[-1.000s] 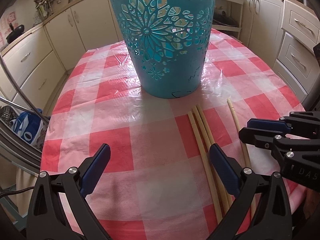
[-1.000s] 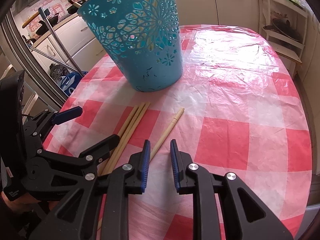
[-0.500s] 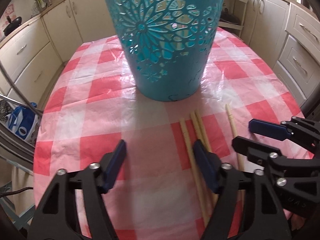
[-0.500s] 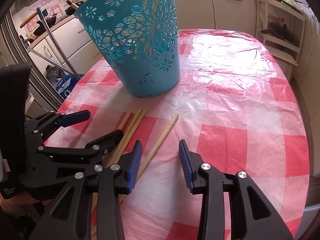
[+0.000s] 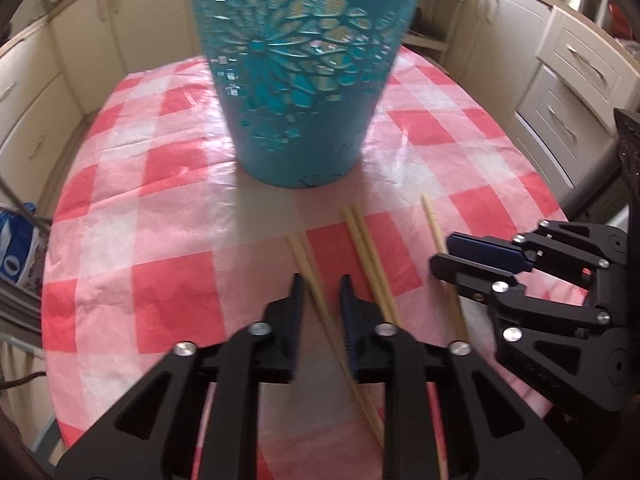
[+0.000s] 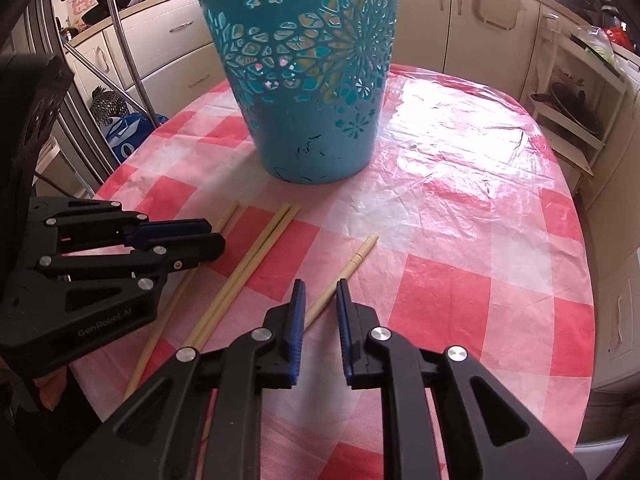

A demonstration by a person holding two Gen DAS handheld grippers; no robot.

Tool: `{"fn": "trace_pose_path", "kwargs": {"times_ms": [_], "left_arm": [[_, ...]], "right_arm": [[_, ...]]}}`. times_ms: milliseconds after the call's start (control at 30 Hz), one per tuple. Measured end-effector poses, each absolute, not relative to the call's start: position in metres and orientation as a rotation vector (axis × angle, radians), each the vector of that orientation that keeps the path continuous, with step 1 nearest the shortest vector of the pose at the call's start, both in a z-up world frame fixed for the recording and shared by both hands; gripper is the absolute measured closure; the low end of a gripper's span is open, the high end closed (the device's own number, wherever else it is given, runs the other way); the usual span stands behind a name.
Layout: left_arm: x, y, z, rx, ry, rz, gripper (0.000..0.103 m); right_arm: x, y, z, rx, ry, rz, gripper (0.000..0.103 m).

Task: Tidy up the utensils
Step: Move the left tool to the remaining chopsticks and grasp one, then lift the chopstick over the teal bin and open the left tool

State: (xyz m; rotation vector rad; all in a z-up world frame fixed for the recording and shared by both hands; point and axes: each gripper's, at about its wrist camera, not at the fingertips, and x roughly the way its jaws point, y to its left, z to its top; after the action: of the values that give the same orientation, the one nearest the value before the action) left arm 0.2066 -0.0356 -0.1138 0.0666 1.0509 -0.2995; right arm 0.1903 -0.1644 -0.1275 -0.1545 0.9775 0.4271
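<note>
Two black handheld grippers with blue finger pads point down at a round table (image 6: 460, 216) covered by a red-and-white checked plastic cloth.

Nearest in the left wrist view, the left gripper (image 5: 322, 300) has just been closing, and its jaws now stand narrow around one loose chopstick (image 5: 306, 264) that runs between the pads. The picture is blurred there, so whether the pads already press on the wood is hard to say; a slim gap seems to remain.

Nearest in the right wrist view, the right gripper (image 6: 320, 304) has also just been closing. Its jaws stand narrow, with a single chopstick (image 6: 352, 264) passing between the pads at a slant, and a little space shows on each side of the stick.

Between the two grippers lies a pair of chopsticks (image 6: 256, 256) side by side and touching, pointing toward the middle of the table. All four sticks lie on the cloth near the table's near edge, with their far tips aimed at the bin.

Farther in, at about the centre of the table, a teal plastic bin (image 6: 308, 80) with cut-out flower patterns stands upright, apart from the chopstick tips.

Beyond the table's far edge run cream kitchen cabinets (image 6: 424, 12), and an open shelf unit (image 6: 576, 96) stands past the right edge.
</note>
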Motion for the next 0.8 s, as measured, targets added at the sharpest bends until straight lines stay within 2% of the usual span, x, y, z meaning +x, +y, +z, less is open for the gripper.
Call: {"fn": "trace_pose_path", "kwargs": {"times_ms": [67, 100, 133, 233, 533, 800], "left_arm": [[0.211, -0.039, -0.113, 0.091, 1.071, -0.294, 0.079], [0.211, -0.040, -0.114, 0.102, 1.071, -0.284, 0.082], [0.212, -0.040, -0.114, 0.106, 1.070, -0.266, 0.090], [0.215, -0.029, -0.113, 0.024, 1.083, -0.252, 0.098], [0.188, -0.019, -0.080, 0.010, 0.956, -0.238, 0.098], [0.170, -0.022, -0.019, -0.061, 0.762, -0.326, 0.098]], "right_arm": [[0.190, -0.162, -0.128, -0.165, 0.975, 0.424, 0.086], [0.190, -0.161, -0.128, -0.167, 0.974, 0.425, 0.086], [0.190, -0.161, -0.128, -0.167, 0.974, 0.427, 0.086], [0.190, -0.161, -0.128, -0.159, 0.973, 0.428, 0.086], [0.190, -0.165, -0.127, -0.144, 0.972, 0.434, 0.085], [0.185, -0.161, -0.127, -0.164, 0.959, 0.447, 0.076]]}}
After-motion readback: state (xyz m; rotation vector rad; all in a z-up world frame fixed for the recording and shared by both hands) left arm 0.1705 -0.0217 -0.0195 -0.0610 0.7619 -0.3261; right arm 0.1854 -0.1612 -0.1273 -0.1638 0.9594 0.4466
